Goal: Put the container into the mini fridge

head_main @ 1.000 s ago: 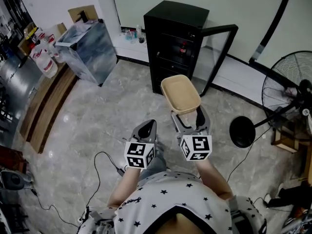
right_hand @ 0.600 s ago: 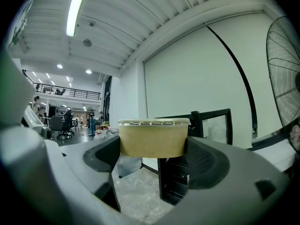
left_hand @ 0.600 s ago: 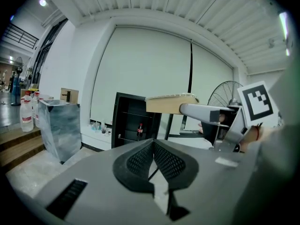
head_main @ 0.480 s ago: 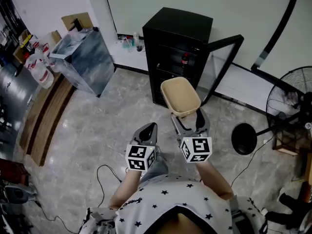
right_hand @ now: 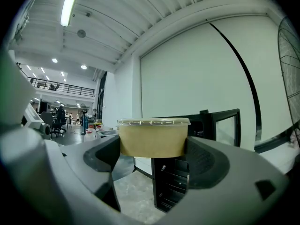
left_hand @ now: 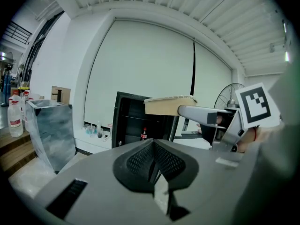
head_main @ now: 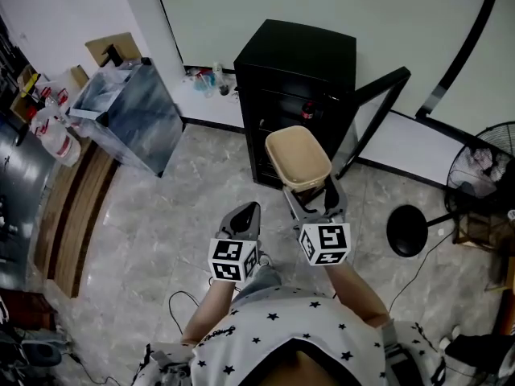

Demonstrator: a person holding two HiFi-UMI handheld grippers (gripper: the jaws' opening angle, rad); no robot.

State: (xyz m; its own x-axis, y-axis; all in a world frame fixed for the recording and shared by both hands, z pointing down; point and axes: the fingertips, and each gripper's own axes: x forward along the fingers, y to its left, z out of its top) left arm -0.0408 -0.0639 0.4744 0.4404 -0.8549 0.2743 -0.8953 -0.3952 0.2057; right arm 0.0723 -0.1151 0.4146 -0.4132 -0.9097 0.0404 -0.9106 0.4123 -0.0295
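Marbled floor (head_main: 185,191) is spreading before the black mini fridge (head_main: 294,71), its door (head_main: 372,119) hanging open and its dark shelves hard to make out. The right gripper (head_main: 310,193) is pinching the lidded tan container (head_main: 298,155) between its fingers, just in front of the fridge. The left gripper (head_main: 246,215) is holding its fingers pressed together.

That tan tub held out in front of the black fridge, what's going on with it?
A person holds a gripper in each hand. The right gripper has its fingers clamped on the lidded tan tub, held in the air facing the black mini fridge, whose door stands open. The left gripper is shut and empty beside it. The tub is not yet inside the fridge.
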